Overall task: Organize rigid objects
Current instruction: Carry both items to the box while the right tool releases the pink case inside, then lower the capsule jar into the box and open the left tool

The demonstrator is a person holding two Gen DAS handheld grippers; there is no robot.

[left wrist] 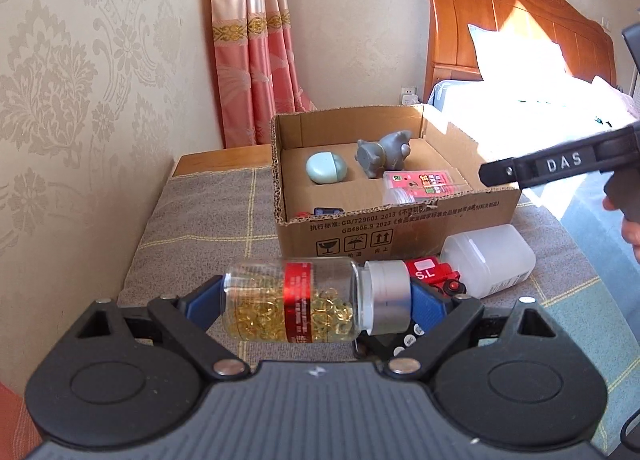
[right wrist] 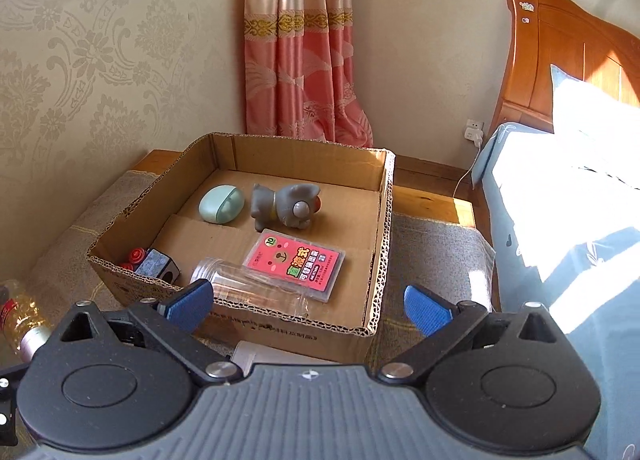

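- Two claws were at work over a cloth-covered desk (left wrist: 192,228) beside a bed (right wrist: 560,220); a cardboard box (left wrist: 400,228) sat on the cloth as the collecting place.
- Left claw (left wrist: 316,300) gripped a capsule bottle (left wrist: 296,300) sideways, one blue pad on the base, the other on the silver cap. Held end to end, the long bottle forced the jaws wide. It hung clear of the cloth, short of the box's near wall, so probably on its way in.
- Right claw (right wrist: 308,304) stood fully spread with nothing between its pads, hovering at the box's near wall. A clear empty jar (right wrist: 248,288) lay on its side in the box just beyond the pads; I judged it freshly set down there, though the frames cannot confirm that.
- Already in the box: a mint oval case (right wrist: 221,204) and a grey toy figure (right wrist: 286,206) along the back, a pink card pack (right wrist: 296,266) near the front, and a small blue block with red pieces (right wrist: 150,262) in the near left corner. Items lay apart from one another, flat on the floor of the box.
- Left outside: a white plastic bottle (left wrist: 488,260) on its side touching a red gadget (left wrist: 434,276), both just in front of the box. A black remote-like item lay under the left claw, mostly hidden.
- Likely next: lift the capsule bottle over the wall into open floor near the middle.
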